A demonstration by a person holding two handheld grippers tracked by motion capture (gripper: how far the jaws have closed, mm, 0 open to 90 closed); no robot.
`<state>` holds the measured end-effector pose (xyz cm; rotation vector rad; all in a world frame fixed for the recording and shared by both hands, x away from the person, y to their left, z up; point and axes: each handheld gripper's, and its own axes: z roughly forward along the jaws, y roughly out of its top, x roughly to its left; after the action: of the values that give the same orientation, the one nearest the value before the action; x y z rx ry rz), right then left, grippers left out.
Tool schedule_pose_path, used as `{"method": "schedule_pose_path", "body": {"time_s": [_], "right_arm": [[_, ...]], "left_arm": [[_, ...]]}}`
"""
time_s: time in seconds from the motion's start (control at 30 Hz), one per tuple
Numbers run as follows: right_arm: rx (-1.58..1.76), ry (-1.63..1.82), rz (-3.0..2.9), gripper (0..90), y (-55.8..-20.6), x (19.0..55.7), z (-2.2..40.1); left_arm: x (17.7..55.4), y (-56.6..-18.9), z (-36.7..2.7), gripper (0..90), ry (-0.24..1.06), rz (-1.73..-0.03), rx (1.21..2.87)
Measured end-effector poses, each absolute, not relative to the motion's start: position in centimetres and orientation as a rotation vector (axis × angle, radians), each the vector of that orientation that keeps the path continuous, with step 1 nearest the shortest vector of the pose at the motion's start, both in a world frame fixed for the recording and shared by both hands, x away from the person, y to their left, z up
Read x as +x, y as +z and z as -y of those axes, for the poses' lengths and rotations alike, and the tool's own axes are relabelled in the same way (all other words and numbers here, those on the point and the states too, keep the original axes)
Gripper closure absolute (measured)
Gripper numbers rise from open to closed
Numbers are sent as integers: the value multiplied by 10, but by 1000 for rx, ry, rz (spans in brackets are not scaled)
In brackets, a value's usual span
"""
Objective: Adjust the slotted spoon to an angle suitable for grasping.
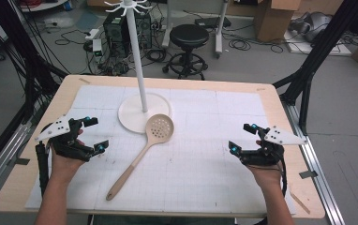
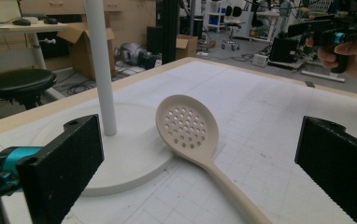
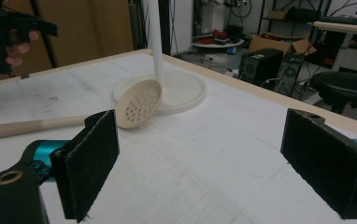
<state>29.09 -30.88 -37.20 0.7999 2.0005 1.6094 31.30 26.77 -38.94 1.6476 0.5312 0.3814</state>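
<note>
A beige slotted spoon [image 1: 142,152] lies on the white gridded mat, its perforated bowl [image 2: 186,125] resting on the edge of a white stand's round base [image 1: 132,115]. The stand's white pole [image 1: 136,54] rises to a ring of hooks at its top. My left gripper [image 1: 94,135] hovers at the left of the mat, open, with nothing between its pads [image 2: 62,163]. At the right of the mat my right gripper [image 1: 242,138] is open too and holds nothing. The spoon [image 3: 97,116] lies left of centre in the right gripper view, beyond the jaws.
The wooden table [image 1: 280,112] carries the white mat [image 1: 214,154]. Behind it on the floor stand a black stool [image 1: 189,37], computer cases [image 1: 121,28], cables and cardboard boxes [image 1: 273,16]. Black frame posts [image 1: 317,56] flank the table.
</note>
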Motion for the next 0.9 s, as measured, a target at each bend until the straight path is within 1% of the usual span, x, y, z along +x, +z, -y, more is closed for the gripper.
{"method": "schedule_pose_path", "body": {"time_s": [0.47, 0.8, 0.9], "right_arm": [[799, 1600, -2002, 107, -371, 288, 308], [804, 1585, -2014, 107, -372, 290, 305], [802, 1585, -2013, 107, -372, 290, 305]], "left_arm": [[314, -393, -253, 17, 351, -529, 1694], [315, -392, -236, 17, 334, -524, 1768], [317, -394, -222, 17, 328, -536, 1838]]}}
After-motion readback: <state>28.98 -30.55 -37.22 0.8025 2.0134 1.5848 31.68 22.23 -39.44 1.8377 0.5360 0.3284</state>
